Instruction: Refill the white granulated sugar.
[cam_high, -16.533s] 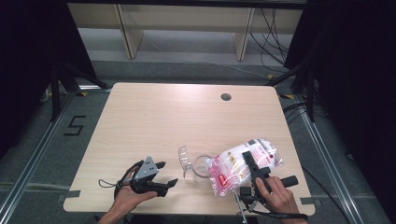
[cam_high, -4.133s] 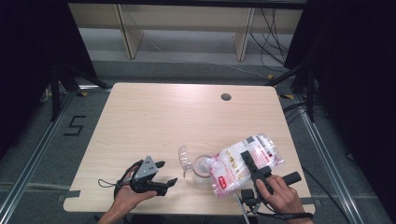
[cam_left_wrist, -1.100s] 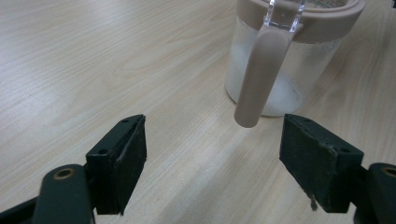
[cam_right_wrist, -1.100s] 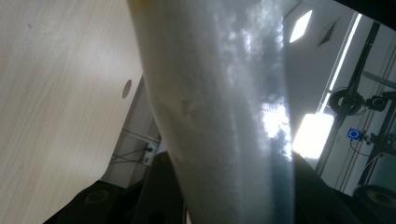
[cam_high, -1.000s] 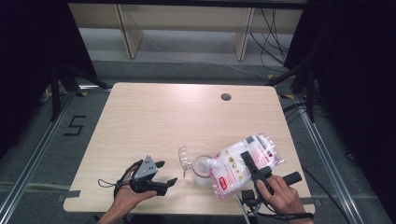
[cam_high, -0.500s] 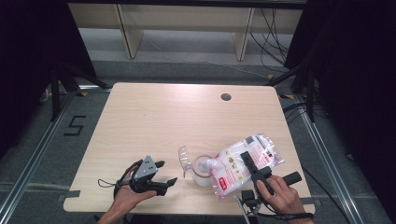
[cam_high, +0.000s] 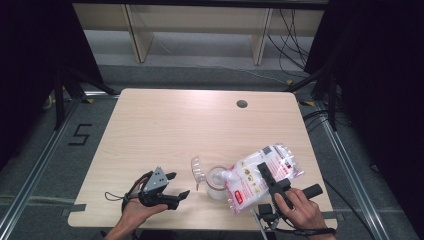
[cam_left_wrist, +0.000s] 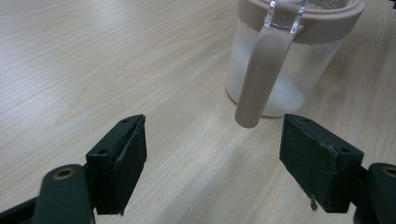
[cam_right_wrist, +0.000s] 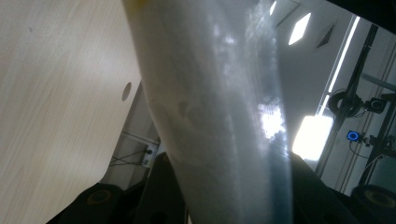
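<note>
Since the earlier frames the bag has tipped lower over the open jar near the counter's front edge, the right gripper's fingers clamping the bag, the left gripper's fingers apart and empty, with the far half of the counter bare.

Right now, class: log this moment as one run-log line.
right gripper: shut on bag, tilted over jar | left gripper: open, idle | jar: lid open, white powder inside
</note>
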